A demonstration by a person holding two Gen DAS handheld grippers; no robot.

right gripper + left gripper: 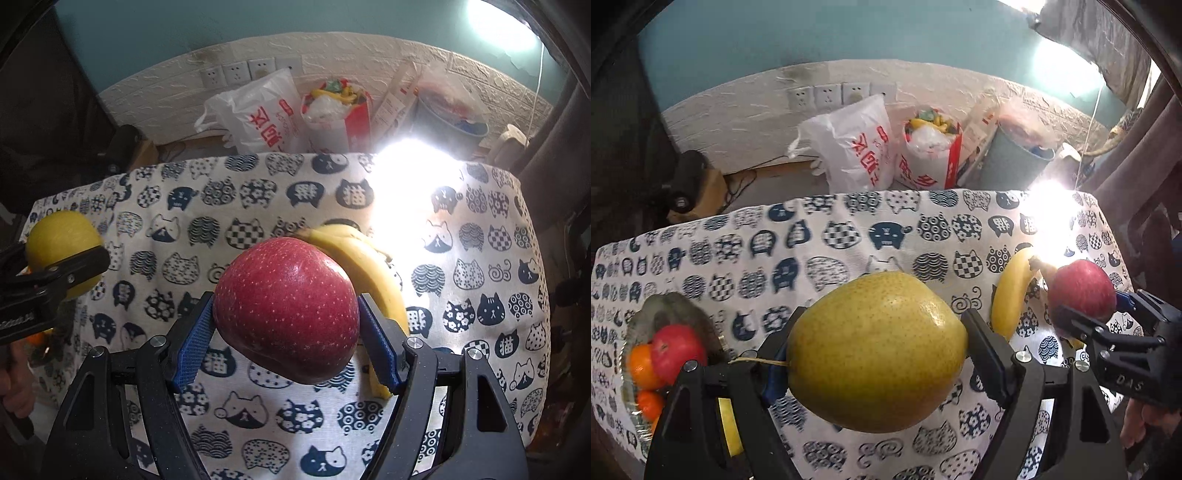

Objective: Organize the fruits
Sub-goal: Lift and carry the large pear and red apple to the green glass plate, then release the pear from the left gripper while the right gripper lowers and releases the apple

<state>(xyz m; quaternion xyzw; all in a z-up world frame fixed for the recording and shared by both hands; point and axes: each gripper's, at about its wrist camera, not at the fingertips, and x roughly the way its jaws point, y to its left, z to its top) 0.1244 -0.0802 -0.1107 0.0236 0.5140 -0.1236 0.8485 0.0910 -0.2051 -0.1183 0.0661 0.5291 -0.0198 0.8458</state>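
My left gripper [877, 350] is shut on a large yellow-green pear [877, 350] and holds it above the cat-print cloth [812, 258]. My right gripper [286, 317] is shut on a red apple [286, 310], also lifted above the cloth. The right gripper with its apple [1082, 291] shows at the right of the left wrist view. The pear [61, 247] in the left gripper shows at the left of the right wrist view. A banana [365, 273] lies on the cloth behind the apple. A glass bowl [628, 369] at the left holds a red apple [677, 350] and oranges [642, 365].
Beyond the table's far edge stand white plastic bags [857, 147], a full red-and-white bag [931, 151] and a grey bin [1015, 158] against the wall. Strong glare [410, 177] washes out the cloth's far right. A yellow fruit [729, 428] lies under the left gripper.
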